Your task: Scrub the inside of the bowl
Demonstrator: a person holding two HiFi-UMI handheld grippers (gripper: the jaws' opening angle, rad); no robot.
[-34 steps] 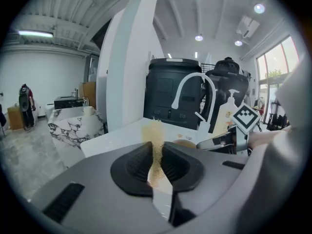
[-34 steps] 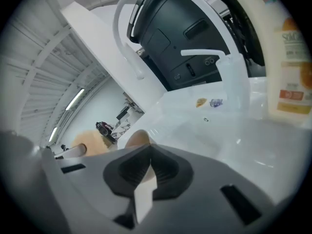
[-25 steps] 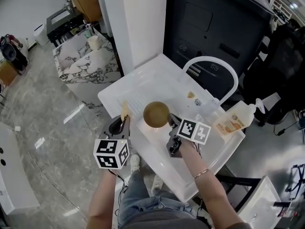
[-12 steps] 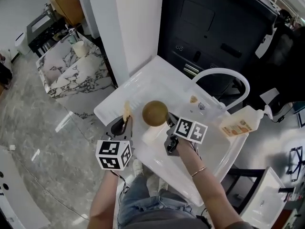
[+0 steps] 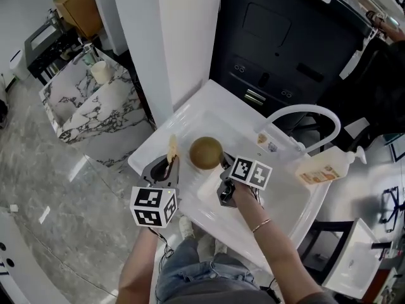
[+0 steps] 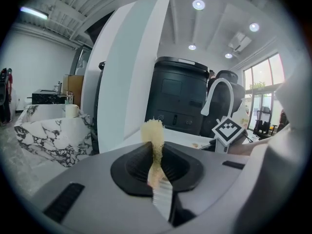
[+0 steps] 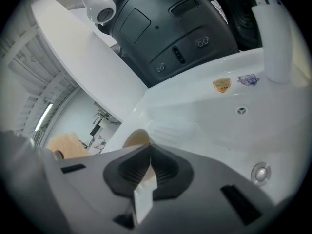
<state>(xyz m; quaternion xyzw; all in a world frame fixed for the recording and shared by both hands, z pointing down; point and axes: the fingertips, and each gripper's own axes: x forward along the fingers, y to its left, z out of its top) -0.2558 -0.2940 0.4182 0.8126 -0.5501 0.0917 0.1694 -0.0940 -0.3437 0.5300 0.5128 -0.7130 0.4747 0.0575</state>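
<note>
A white sink (image 5: pixel 223 108) runs on a slant through the middle of the head view, with a polished grey stone floor (image 5: pixel 50 189) to its 9 o'clock. At its 10 o'clock a marble-patterned counter (image 5: pixel 85 103) carries a pale cup (image 5: pixel 99 71). At 12 o'clock a white pillar (image 5: pixel 183 37) stands beside a tall black unit (image 5: pixel 285 37). A white arched faucet (image 5: pixel 299 113) rises at the sink's 2 o'clock edge, and a pale soap bottle (image 5: pixel 323 168) lies at 3 o'clock on the rim.

The tan bowl (image 5: pixel 206 152) sits in the near part of the basin, tilted up on edge. You hold it there with the right gripper (image 5: pixel 225 164) — its jaws are pinched together on the bowl's rim, coming in from the bowl's 4 o'clock. Your right forearm (image 5: pixel 269 233) (a thin bracelet at the wrist) reaches up from 5 o'clock.

Your left gripper (image 5: pixel 168 164) is at the bowl's 9 o'clock, over the sink's near-left edge, jaws clamped on a yellow sponge (image 5: pixel 172 147) that sticks up past the tips. The sponge is just beside the bowl's outer wall — touching or not, the views do not settle. Your left forearm (image 5: pixel 136 265) comes up from 7 o'clock.
</note>
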